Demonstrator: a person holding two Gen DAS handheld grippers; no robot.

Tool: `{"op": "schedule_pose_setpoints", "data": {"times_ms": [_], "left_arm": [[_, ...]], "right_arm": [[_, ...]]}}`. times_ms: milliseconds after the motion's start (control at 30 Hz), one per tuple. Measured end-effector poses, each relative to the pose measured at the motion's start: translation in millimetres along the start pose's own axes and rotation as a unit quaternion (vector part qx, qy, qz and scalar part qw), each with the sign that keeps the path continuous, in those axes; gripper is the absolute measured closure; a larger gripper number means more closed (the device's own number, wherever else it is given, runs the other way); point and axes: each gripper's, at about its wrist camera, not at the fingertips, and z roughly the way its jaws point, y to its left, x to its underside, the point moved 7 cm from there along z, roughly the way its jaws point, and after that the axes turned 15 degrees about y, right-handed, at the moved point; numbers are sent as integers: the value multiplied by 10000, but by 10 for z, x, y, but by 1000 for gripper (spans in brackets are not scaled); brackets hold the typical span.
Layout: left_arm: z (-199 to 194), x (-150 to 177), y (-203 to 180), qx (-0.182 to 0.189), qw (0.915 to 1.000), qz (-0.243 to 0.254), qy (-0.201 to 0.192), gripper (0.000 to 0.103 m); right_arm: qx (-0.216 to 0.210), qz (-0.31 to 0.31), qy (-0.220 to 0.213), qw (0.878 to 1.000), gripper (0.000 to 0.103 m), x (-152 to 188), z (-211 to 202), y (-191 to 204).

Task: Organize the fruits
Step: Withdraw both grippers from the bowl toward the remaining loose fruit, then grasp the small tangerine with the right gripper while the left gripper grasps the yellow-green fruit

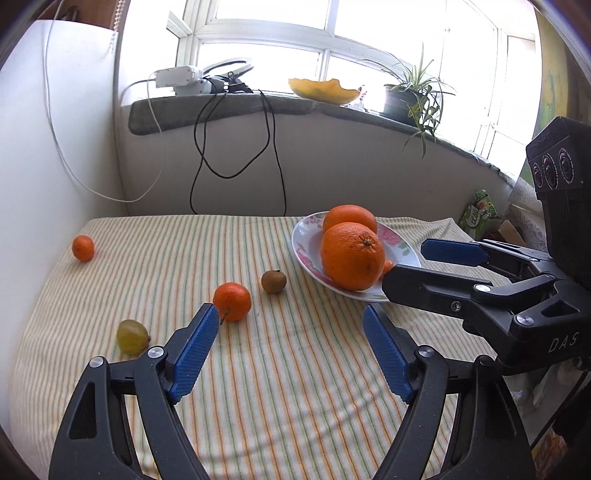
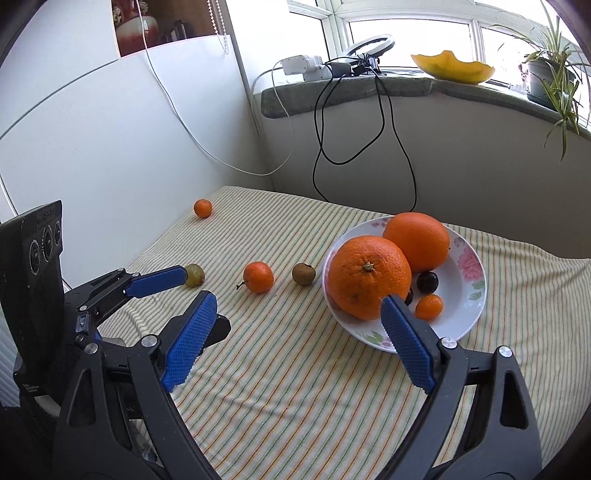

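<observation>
A matt striped cloth lies under a glossy ceramic plate holding dimpled-skinned oranges.

Bright daylight floods through the overexposed window; shadows stay soft, focus sharp, fisheye edges bend and darken.

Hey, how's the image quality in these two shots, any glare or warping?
Left wrist view: window blown out white, striped cloth evenly lit, sharp. Right wrist view: window overexposed too; fisheye bends the windowsill and darkens the corners; oranges in focus.
</observation>
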Motion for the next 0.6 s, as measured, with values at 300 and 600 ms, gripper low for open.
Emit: {"op": "schedule_pose_setpoints", "data": {"times_ms": [300,600], "left_arm": [[-48,228,429,-136,9993,-322,106,23],[-19,434,822,-264,9976,-584,252,23]], "right_arm": [[-102,-367,177,9991,10,31,258,378],[-226,-368,282,9987,10,2,463,485]]}}
